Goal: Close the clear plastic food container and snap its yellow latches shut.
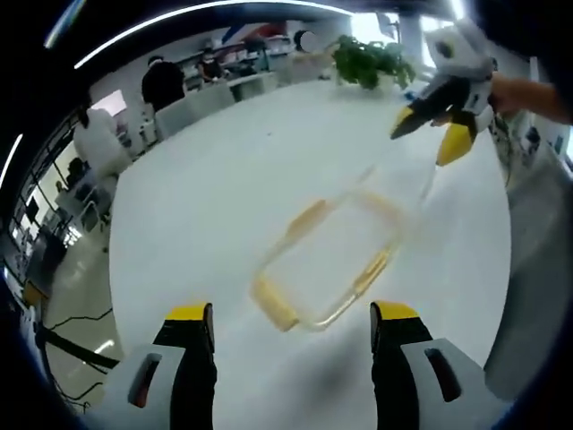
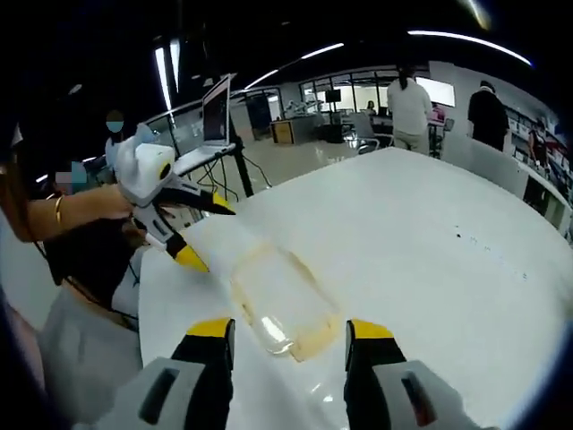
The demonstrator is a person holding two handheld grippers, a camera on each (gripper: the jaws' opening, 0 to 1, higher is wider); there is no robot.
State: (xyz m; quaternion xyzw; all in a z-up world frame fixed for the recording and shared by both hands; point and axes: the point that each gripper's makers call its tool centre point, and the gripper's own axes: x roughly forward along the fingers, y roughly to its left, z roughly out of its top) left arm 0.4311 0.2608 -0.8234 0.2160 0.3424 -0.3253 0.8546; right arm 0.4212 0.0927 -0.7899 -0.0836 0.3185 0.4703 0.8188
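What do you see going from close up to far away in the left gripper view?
Left gripper → clear container → right gripper → green plant → people by the desks.

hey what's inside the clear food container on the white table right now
Nothing visible inside: the clear food container looks empty, and the white table shows through its walls. It lies between both open grippers. Motion blur could hide something small or transparent.

Both views look down from opposite ends of the container (image 1: 336,260) (image 2: 282,305), each close above it. They share the white table (image 1: 224,170) (image 2: 430,233), and each faces the other gripper (image 1: 439,130) (image 2: 201,233).
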